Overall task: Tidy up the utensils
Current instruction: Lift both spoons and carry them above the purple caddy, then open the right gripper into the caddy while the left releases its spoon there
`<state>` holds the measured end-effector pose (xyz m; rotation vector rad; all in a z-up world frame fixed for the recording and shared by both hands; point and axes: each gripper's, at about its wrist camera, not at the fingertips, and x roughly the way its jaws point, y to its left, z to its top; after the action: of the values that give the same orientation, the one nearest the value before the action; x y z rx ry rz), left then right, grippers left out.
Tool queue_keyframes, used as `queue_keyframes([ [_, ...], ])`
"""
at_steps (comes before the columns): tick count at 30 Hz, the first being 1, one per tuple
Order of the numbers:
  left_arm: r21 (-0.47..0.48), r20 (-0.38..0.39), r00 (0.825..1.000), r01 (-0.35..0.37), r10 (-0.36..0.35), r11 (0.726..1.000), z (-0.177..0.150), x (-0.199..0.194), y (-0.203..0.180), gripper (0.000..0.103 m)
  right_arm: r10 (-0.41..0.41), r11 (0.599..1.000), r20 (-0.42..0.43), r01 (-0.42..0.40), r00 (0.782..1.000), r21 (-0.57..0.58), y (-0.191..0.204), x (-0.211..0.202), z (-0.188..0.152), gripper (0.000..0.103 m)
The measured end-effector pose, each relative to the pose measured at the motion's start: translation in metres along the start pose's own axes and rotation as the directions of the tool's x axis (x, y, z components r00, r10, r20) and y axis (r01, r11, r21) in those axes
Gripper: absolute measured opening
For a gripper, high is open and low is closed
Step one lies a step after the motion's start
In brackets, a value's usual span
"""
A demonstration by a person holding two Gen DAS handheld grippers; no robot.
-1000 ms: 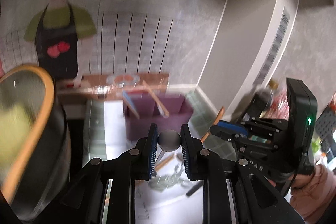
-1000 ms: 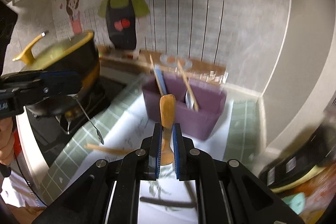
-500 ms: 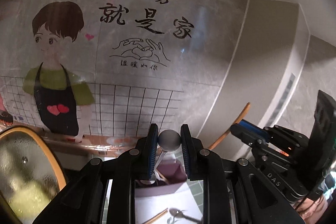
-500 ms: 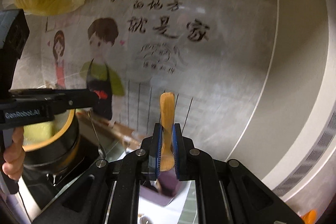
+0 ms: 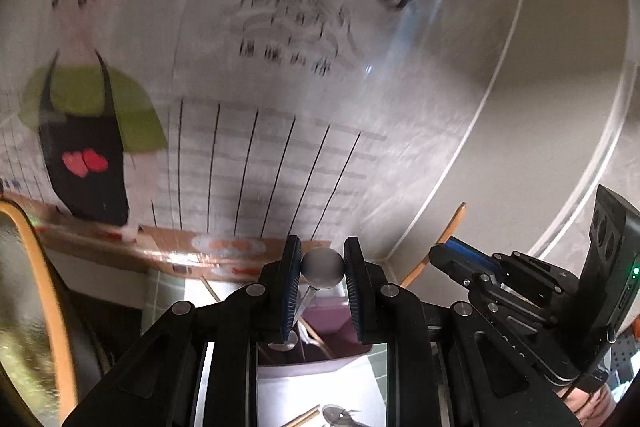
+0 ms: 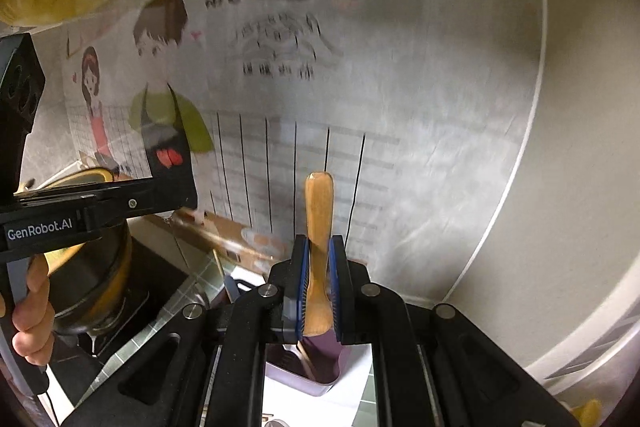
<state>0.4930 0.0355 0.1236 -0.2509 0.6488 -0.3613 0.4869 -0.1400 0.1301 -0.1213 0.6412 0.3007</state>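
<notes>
Cartoon wall sticker (image 5: 92, 115) blurred. Purple organizer (image 6: 320, 359) at frame bottom, mostly hidden. Left hand-held gripper (image 5: 322, 267) pinches a steel ball-end utensil (image 5: 322, 265); right hand-held gripper (image 6: 319, 277) pinches a wooden spoon (image 6: 319, 223), handle up.

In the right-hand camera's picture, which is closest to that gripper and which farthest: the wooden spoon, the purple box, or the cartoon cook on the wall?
1. Wooden spoon: clamped between the right gripper's fingers.
2. Purple box: just below and ahead, on the counter.
3. Cartoon cook: up on the back wall, to the left.
</notes>
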Motion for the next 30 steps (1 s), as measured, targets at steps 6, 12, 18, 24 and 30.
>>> queue_keyframes([
  [6,-0.039,-0.079,0.997,-0.001,-0.002,0.999,-0.02,0.041,0.013,0.023,0.036,0.999,-0.066,-0.034,0.997,0.029,-0.012,0.036,-0.024,0.009],
  [12,-0.062,-0.122,0.993,-0.014,0.006,0.998,-0.033,0.072,0.025,0.022,0.071,0.996,-0.14,-0.062,0.988,0.066,-0.017,0.074,-0.047,0.009],
  [18,-0.094,-0.184,0.982,-0.06,0.041,0.994,-0.057,0.1,0.037,0.022,0.1,0.994,-0.234,-0.089,0.967,0.058,-0.005,0.104,-0.077,0.009],
  [24,-0.113,-0.25,0.968,-0.062,0.032,0.992,-0.072,0.106,0.045,0.028,0.13,0.991,-0.28,-0.12,0.951,0.053,0.001,0.108,-0.097,0.02],
  [30,0.013,-0.255,0.965,-0.059,0.06,0.998,-0.079,0.07,0.027,0.042,0.114,0.993,-0.254,-0.115,0.96,0.011,0.001,0.076,-0.103,0.02],
])
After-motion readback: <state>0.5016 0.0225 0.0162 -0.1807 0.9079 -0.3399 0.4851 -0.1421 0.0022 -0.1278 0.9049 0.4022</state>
